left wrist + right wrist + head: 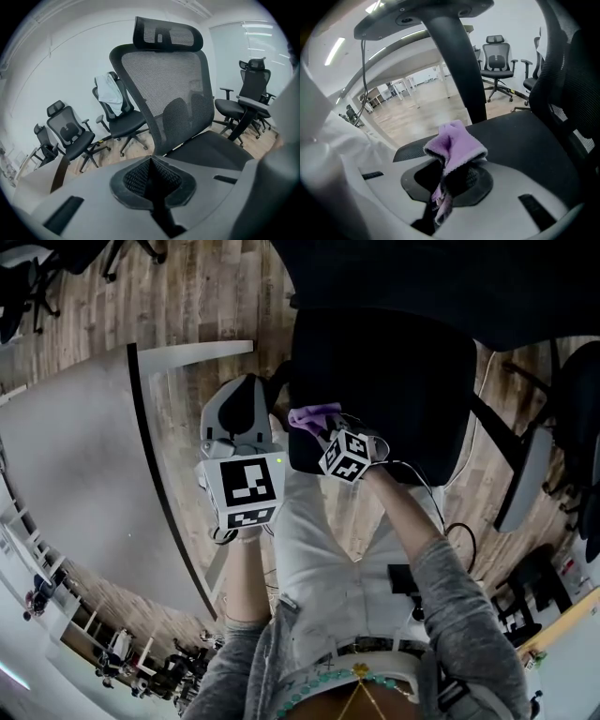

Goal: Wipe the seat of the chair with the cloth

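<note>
**Hard to make out:** In the head view the seat (384,381) of the chair (164,89) is nearly black, and its far edge merges with the backrest (441,277). The cloth covers the fingertips of the right gripper (451,174). Whether the cloth touches the seat cannot be told.

**Cloth (454,140):** Purple and bunched. It is pinched between the closed jaws of the right gripper, with a tuft standing above them and a strip trailing down the slit. It sits over the seat's near left corner.

**Left gripper (151,164):** Jaws pressed together with nothing between them. It is held left of the seat, above the floor (187,296).

**Room:** The seat lies bare to the right and far side. An armrest post (457,65) rises just beyond the cloth. A table (75,474) curves along the left.
</note>
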Demonstrator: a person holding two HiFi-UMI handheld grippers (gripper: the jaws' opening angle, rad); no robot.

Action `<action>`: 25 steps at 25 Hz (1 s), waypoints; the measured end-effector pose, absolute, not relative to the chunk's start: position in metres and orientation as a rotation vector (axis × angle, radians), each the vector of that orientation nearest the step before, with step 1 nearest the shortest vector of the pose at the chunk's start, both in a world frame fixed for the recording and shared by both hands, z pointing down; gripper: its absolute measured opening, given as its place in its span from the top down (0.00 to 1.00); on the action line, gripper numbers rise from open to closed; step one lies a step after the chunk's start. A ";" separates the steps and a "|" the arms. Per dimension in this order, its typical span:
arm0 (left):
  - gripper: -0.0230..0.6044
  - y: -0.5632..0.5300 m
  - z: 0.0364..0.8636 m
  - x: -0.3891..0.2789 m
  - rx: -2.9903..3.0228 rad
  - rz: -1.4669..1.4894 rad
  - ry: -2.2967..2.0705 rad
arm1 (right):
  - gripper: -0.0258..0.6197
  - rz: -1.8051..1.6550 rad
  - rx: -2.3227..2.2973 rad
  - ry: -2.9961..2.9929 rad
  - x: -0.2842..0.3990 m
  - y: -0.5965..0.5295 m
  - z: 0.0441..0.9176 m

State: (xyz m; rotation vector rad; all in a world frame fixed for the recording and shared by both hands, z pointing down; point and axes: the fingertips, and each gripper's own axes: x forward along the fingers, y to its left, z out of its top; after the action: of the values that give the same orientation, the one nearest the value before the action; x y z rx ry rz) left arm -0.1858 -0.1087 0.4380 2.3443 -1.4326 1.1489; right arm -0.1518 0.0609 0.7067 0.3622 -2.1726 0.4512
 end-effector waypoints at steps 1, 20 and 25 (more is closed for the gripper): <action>0.96 -0.109 0.438 -0.186 2.345 1.150 -1.432 | 0.89 0.449 0.358 -2.174 -0.153 0.061 0.707; 0.96 -0.107 0.436 -0.187 2.344 1.160 -1.442 | 0.89 0.467 0.381 -2.143 -0.128 0.069 0.712; 0.96 -0.108 0.437 -0.186 2.342 1.163 -1.443 | 0.89 0.473 0.389 -2.116 -0.108 0.076 0.717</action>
State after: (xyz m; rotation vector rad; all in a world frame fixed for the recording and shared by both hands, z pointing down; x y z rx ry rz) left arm -0.1860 -0.1081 0.4367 2.3424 -1.4430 1.1632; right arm -0.1085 0.0756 0.7173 0.3894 -2.1160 0.4732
